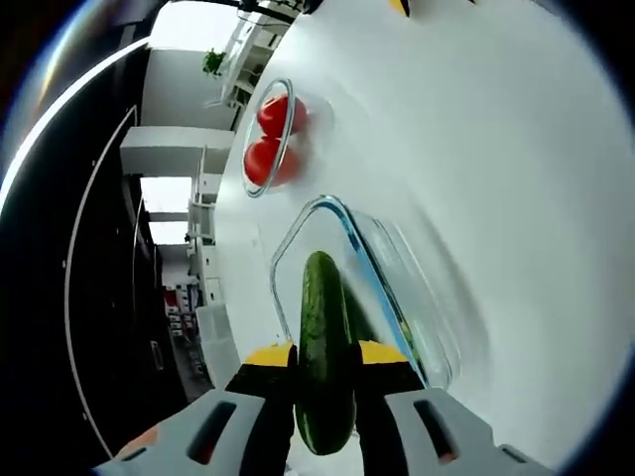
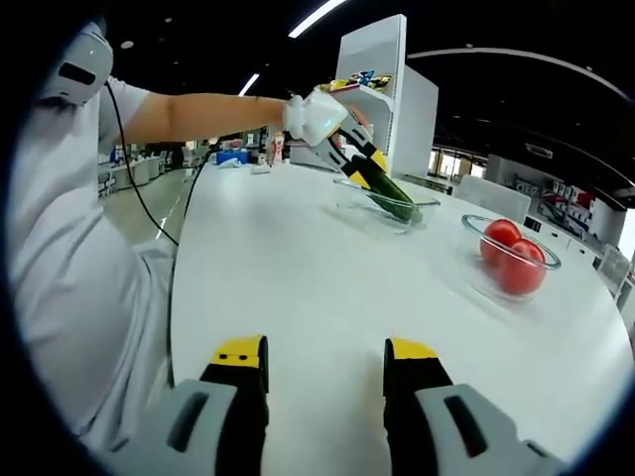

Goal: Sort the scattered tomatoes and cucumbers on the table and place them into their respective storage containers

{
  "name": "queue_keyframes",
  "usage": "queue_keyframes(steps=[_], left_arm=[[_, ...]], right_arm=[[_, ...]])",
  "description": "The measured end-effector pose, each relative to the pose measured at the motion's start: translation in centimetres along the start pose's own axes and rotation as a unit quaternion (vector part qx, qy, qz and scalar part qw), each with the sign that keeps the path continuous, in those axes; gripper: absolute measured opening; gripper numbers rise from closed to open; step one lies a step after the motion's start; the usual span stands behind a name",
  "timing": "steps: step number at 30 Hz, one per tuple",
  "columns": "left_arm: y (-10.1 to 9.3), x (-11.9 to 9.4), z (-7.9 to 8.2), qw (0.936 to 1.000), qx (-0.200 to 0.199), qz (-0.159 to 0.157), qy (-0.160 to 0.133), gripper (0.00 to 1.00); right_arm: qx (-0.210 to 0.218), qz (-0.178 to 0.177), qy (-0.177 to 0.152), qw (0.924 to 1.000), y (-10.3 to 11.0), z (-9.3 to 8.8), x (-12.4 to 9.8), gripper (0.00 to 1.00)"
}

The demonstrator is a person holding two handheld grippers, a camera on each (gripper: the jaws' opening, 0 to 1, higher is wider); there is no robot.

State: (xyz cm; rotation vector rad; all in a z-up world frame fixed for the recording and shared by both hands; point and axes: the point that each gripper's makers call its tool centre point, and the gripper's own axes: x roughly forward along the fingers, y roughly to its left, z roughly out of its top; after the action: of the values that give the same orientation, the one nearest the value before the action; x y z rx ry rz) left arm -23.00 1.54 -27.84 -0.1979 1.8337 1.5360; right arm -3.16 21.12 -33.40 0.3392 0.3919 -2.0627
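dark green glossy cucumber (image 1: 324,347) gripped in left tongs (image 1: 325,359); right tongs (image 2: 325,349) wide apart

Both grippers share one build: the right gripper (image 2: 325,397) has pale grey moulded shells with dark oblong slots, black jaws and yellow tip caps; the left gripper (image 1: 325,397) matches, with an orange patch low on its left shell. The person (image 2: 74,258) wears a white short-sleeved top; a thin black cable (image 2: 149,213) hangs beside it, perhaps from a white headset (image 2: 79,64)
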Motion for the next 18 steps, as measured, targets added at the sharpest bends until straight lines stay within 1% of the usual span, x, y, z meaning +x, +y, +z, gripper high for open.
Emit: queue_keyframes(steps=[3,7,8,12,14,15,16,17,18], left_arm=[[0.0,0.1,0.2,0.9999,0.012,-0.004,-0.002,0.23],[0.0,0.4,-0.1,0.9993,0.037,-0.003,0.001,0.24],[-0.2,0.5,-0.4,0.9995,0.029,-0.01,0.006,0.23],[-0.5,0.7,-1.2,0.9996,0.02,-0.015,0.014,0.23],[-0.7,0.6,-1.5,0.9996,0.015,-0.02,0.017,0.27],[-0.6,0.6,-1.7,0.9996,0.011,-0.017,0.021,0.29],[-0.3,0.6,-1.8,0.9998,-0.001,-0.007,0.019,0.29],[0.0,0.4,-1.9,0.9998,-0.004,-0.004,0.021,0.29],[0.1,0.3,-1.7,0.9998,-0.014,-0.006,0.012,0.31]], right_arm=[[0.0,0.002,-0.003,1.0,0.0,0.2,0.1,0.45],[-0.002,0.003,0.002,1.0,0.0,0.0,0.2,0.45],[-0.002,0.003,0.002,1.0,0.0,-0.1,0.1,0.45],[0.0,-0.001,0.0,1.0,-0.2,0.0,-0.1,0.45],[0.0,-0.002,0.0,1.0,-0.2,0.0,-0.2,0.45],[0.0,-0.002,0.0,1.0,-0.2,0.0,-0.3,0.45],[0.0,-0.002,0.001,1.0,-0.2,0.0,-0.3,0.45],[0.0,-0.002,0.001,1.0,-0.1,0.0,-0.3,0.45],[0.0,-0.002,0.001,1.0,-0.1,0.0,-0.3,0.45]])
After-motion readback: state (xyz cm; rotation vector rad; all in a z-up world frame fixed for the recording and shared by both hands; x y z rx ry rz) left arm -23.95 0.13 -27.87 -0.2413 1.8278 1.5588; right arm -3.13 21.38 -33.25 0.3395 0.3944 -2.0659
